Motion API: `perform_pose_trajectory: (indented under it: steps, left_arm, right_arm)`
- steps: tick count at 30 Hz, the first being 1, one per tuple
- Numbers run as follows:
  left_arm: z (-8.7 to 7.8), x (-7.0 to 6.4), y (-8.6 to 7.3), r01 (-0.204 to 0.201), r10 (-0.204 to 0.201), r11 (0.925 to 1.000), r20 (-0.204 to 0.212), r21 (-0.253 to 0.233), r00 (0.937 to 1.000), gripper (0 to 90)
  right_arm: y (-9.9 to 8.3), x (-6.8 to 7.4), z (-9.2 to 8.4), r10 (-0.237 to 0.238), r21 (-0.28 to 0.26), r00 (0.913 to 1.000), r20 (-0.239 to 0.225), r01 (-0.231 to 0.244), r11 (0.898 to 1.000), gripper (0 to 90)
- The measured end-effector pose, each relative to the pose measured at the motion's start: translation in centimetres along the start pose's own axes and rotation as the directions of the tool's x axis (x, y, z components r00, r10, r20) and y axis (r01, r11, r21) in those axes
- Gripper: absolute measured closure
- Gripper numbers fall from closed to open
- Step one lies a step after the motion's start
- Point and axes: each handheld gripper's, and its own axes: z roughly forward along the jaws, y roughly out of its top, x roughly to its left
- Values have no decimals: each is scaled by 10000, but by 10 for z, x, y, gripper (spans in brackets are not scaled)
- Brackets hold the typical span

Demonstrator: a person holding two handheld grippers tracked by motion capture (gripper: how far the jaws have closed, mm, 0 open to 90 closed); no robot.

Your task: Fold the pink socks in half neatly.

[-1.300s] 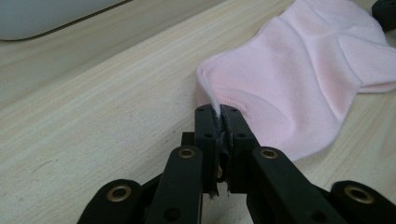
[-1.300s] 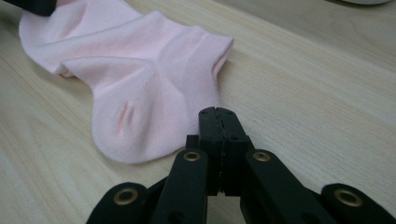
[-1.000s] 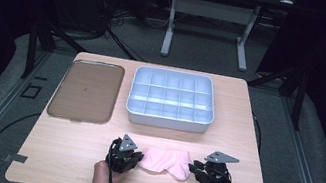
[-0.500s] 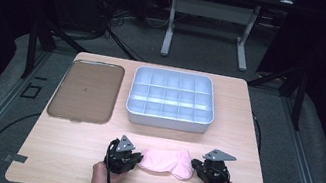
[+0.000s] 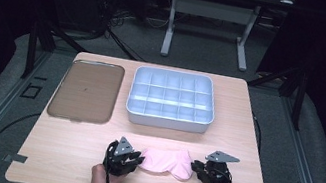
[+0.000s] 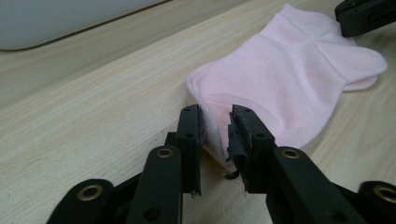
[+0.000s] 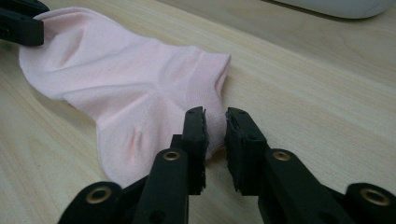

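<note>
— Pink knit, thin and limp. The left gripper [image 6: 215, 112] has the toe edge of the sock [image 6: 289, 79] between its jaws. They have just been opening, and there's a slim gap, so the pads aren't pinching it.

— And the right gripper [image 7: 215, 114]?

— It's the same at the cuff end. Its jaws have just parted and the hem sits loose between them.

— Where does the sock lie?

— Flat on the wooden table [image 5: 248, 116] near the front edge, between the two grippers. The white compartment tray [image 5: 168, 119] is farther back and the brown tray [image 5: 85, 90] is far left.

— How will it handle?

— I'd judge it nearly weightless, floppy and not fragile. It will sag and fold wherever it isn't held. Pinch the hem or the toe seam, where the cloth is doubled, and take both layers.

— What has changed since a second ago?

— The hands sit where they were. The sock looked bunched then and now lies longer and smoother.
</note>
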Motion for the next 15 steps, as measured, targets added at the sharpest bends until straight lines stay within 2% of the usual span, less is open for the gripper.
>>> perform_pose_trajectory:
  steps: [2,5,9,11,13,15]
  left_arm:
    - [2,1,-1,219,-219,9997,64,77,9997,789]
    - [3,0,-1,137,-135,9998,-123,155,9998,844]
    - [4,2,-2,260,-259,9996,-68,108,9996,853]
    - [3,1,-2,92,-90,9999,-160,134,9998,853]
    - [4,0,-2,102,-99,9999,-234,124,9997,853]
    - [4,2,-2,236,-234,9996,-109,132,9997,853]
  right_arm:
    - [0,1,0,-22,-1,10000,19,22,10000,826]
    - [1,3,-1,-32,-16,9999,111,32,10000,864]
    - [2,6,-2,-137,-16,9998,153,137,9999,878]
    - [2,7,-4,-209,-29,9997,159,209,9998,880]
    - [3,8,-5,-206,-22,9996,169,207,9998,881]
    - [5,10,-8,-348,-40,9991,249,349,9994,889]
